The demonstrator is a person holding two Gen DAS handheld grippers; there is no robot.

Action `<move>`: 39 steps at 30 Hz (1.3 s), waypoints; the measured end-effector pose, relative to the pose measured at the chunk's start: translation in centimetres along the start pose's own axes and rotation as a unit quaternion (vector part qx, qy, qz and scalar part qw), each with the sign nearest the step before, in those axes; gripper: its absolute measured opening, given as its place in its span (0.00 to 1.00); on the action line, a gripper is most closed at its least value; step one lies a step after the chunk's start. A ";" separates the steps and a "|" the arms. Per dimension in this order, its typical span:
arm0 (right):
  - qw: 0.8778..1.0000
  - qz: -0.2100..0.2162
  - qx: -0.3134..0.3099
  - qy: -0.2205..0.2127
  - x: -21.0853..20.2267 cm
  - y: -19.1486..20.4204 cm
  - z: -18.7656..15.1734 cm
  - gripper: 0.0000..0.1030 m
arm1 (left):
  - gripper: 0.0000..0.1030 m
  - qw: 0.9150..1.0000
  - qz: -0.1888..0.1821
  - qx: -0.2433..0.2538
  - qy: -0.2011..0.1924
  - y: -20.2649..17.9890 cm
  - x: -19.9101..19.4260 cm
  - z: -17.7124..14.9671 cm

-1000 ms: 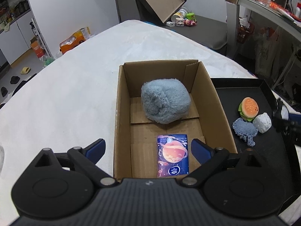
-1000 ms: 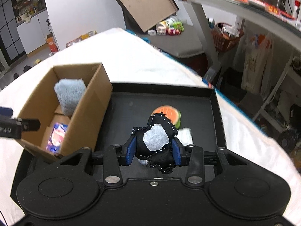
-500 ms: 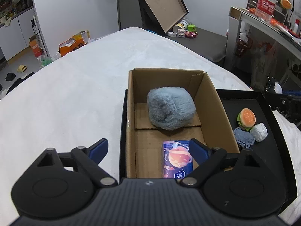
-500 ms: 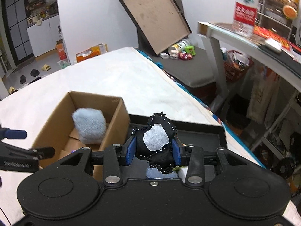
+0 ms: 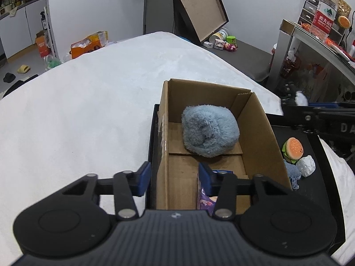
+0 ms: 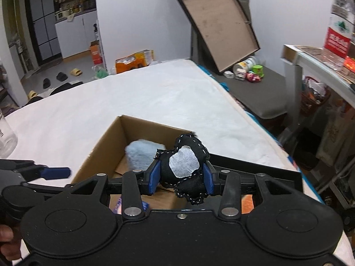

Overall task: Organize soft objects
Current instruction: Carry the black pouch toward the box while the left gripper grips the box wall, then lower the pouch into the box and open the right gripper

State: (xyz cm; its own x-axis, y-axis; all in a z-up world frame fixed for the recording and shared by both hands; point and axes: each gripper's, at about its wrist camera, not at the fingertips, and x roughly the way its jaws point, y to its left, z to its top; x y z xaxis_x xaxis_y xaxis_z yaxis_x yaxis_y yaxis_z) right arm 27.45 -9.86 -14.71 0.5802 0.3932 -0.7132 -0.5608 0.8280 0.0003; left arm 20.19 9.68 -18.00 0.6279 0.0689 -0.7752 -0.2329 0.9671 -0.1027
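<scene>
Right wrist view: right gripper (image 6: 181,178) is clamping a black stitched fabric plush with a white patch (image 6: 185,166) between its blue-padded fingers (image 6: 153,178), holding it in the air over the near-right edge of the open brown cardboard box (image 5: 259,124).

Risks as I'm reading them:
- The grip is sitting on the plush's middle, with the lower lobe hanging below the pads. Soft stuffing is compressing, so it could be squirming out before it is over the box.
- Releasing from this spot could be dropping it on the box wall or back onto the black tray (image 5: 319,153), since it is looking closer to the rim than to the centre.
- The left gripper (image 5: 173,177) is straddling the left box wall, fingers at a medium gap and holding nothing that I can see. One pad is outside, the other inside just beside the purple planet-print packet (image 5: 205,201). Any sideways nudge would be shoving the light box.

Around it: a fluffy grey-blue plush ball (image 5: 209,130) is filling the far half of the box, so free floor is mostly the near middle strip. A small orange burger toy (image 5: 294,148), a white crumpled ball (image 5: 307,166) and a blue knitted piece (image 5: 292,174) are waiting on the tray right of the box. Everything is resting on a white bed (image 5: 88,102), a soft base, so the box could be tipping under pressure.
</scene>
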 end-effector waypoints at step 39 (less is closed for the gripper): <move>0.998 0.058 -0.019 0.019 1.8 3.4 0.7 0.59 | 0.08 0.999 0.000 -0.032 0.003 1.2 0.3 -0.3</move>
State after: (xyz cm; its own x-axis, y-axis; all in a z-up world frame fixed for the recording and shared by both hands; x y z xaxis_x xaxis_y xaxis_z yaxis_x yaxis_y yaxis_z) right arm 26.98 -6.09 -15.50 0.4882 0.4690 -0.7360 -0.6451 0.7619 0.0576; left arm 19.92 10.78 -18.53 0.6231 0.0674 -0.7792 -0.2796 0.9496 -0.1414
